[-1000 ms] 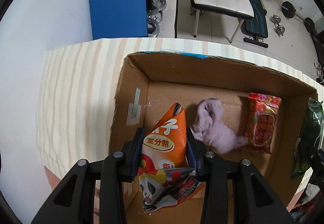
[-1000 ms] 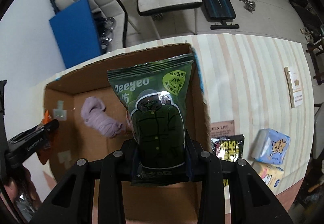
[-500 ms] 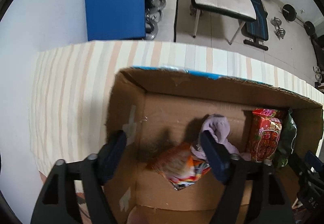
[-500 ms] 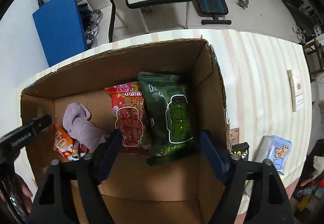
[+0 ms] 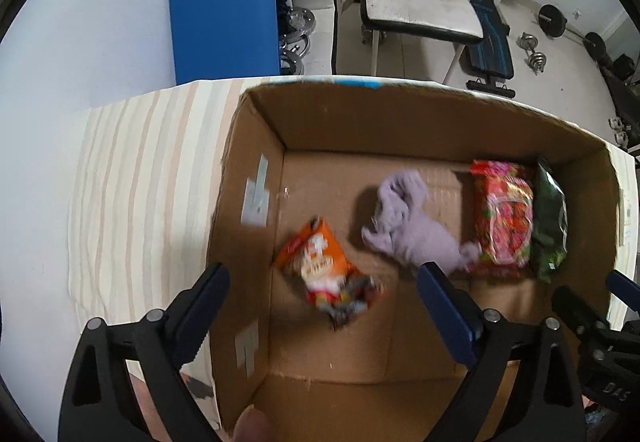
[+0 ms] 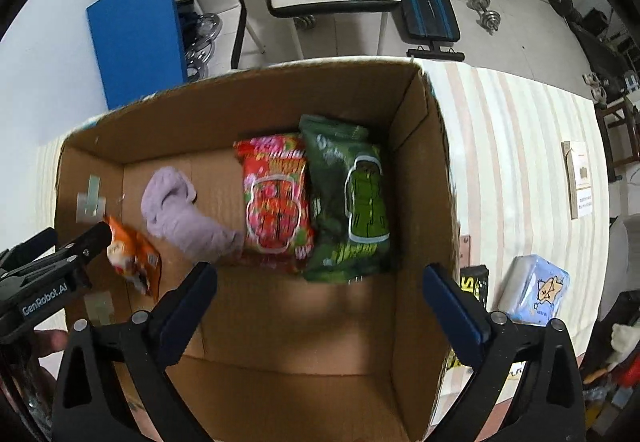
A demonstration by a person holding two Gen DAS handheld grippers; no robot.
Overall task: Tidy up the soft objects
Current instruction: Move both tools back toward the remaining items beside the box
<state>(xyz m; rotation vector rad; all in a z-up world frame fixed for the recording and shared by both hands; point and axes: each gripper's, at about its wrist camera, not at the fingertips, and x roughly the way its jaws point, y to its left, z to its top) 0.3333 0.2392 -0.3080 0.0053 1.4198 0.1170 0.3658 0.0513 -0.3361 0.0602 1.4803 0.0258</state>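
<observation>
An open cardboard box [image 5: 256,146] [image 6: 420,146] stands on the striped table. On its floor lie an orange snack bag [image 5: 324,266] [image 6: 132,258], a lilac cloth [image 5: 412,226] [image 6: 180,210], a red snack bag [image 5: 504,214] [image 6: 276,202] and a dark green snack bag [image 5: 552,218] [image 6: 352,198]. My left gripper [image 5: 322,292] hovers over the box's left part above the orange bag, its jaws opening with nothing pressed between them. My right gripper [image 6: 320,282] hangs above the green and red bags, its jaws opening wide, touching neither bag.
A striped cloth [image 5: 140,182] [image 6: 516,162] covers the table. Right of the box lie a blue tissue pack [image 6: 536,290], a black-and-yellow packet [image 6: 474,282] and a card [image 6: 580,178]. Beyond the table are a blue board [image 5: 224,14], a white chair [image 5: 420,2] and weights on the floor.
Both grippers went from shut on a bag to open. The orange bag dropped from the left gripper onto the box floor. The green bag dropped from the right gripper beside the red bag.
</observation>
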